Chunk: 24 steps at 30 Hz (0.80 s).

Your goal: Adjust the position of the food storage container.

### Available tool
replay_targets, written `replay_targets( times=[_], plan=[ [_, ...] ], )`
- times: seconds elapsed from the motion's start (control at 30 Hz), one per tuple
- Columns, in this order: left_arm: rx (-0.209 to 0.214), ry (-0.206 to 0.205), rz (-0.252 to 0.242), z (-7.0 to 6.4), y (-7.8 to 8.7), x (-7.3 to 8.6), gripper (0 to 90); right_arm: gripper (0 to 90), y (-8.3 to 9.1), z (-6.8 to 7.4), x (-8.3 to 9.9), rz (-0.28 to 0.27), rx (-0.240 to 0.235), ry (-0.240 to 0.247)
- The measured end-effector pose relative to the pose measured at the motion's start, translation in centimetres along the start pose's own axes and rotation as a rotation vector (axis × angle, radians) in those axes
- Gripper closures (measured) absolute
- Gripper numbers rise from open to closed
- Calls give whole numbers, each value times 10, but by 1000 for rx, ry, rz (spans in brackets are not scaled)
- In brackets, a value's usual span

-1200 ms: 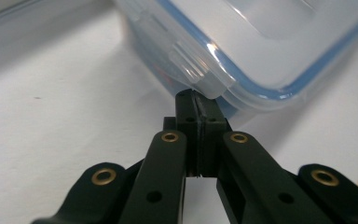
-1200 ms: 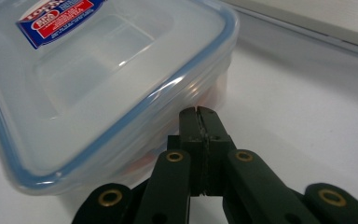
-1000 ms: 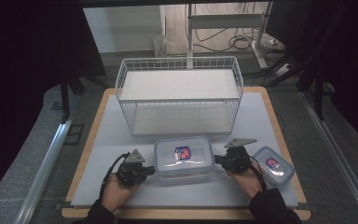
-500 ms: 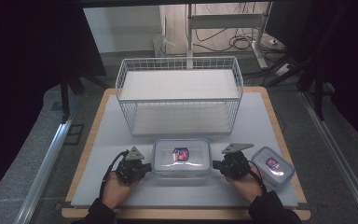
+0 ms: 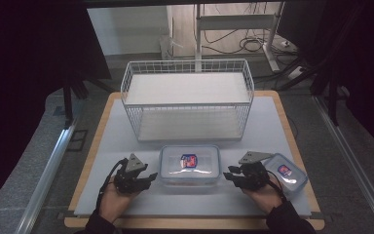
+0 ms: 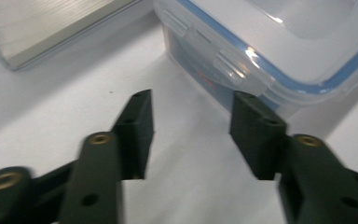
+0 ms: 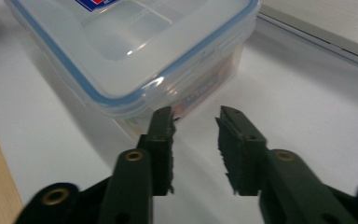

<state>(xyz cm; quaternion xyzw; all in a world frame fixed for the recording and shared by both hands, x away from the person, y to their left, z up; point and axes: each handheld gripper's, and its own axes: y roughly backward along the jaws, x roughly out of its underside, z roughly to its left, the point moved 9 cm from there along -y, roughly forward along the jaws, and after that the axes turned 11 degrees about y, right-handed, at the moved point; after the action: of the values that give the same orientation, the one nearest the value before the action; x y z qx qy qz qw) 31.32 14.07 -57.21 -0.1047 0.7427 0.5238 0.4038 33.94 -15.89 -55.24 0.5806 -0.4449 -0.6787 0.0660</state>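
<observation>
Left hand-held gripper (image 6: 191,107) wide open; right hand-held gripper (image 7: 196,121) part-open beside container (image 5: 190,165).

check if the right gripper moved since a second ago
Yes. The right gripper has edged toward the person's left, closing on the large lidded container and away from the small container.

Seen from above, a pale surface (image 5: 126,141) with a wooden border carries a white wire basket (image 5: 187,100) at the far side. Near the front edge lies a large clear lidded container (image 5: 190,165) with a blue seal and a red-and-blue label on its lid. The left claw (image 5: 148,177), held in a hand (image 5: 114,202), sits just beside the container's left end, jaws apart and pointing toward it. The right claw (image 5: 230,175) sits just beside its right end, jaws likewise apart. A smaller lidded container (image 5: 287,170) rests behind the right claw, near the surface's right edge.
</observation>
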Motion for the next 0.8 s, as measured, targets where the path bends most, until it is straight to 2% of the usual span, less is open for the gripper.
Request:
replay_targets(
  times=[0.27, 0.4, 0.57, 0.8],
  plan=[
    [19, -16, -37, -1, 9, 10, 204, 424, 6, -2, 3, -10, -6, 23],
    [0, -14, -13, 4, 10, 19, 174, 337, 4, -1, 5, -5, -12, 38],
    [-11, -6, 11, 9, 8, 25, 128, 289, 2, -1, 10, 15, -10, 32],
    [-5, 8, -23, 13, 7, 22, 83, 234, 3, -5, 10, 4, -7, 9]
  ],
)
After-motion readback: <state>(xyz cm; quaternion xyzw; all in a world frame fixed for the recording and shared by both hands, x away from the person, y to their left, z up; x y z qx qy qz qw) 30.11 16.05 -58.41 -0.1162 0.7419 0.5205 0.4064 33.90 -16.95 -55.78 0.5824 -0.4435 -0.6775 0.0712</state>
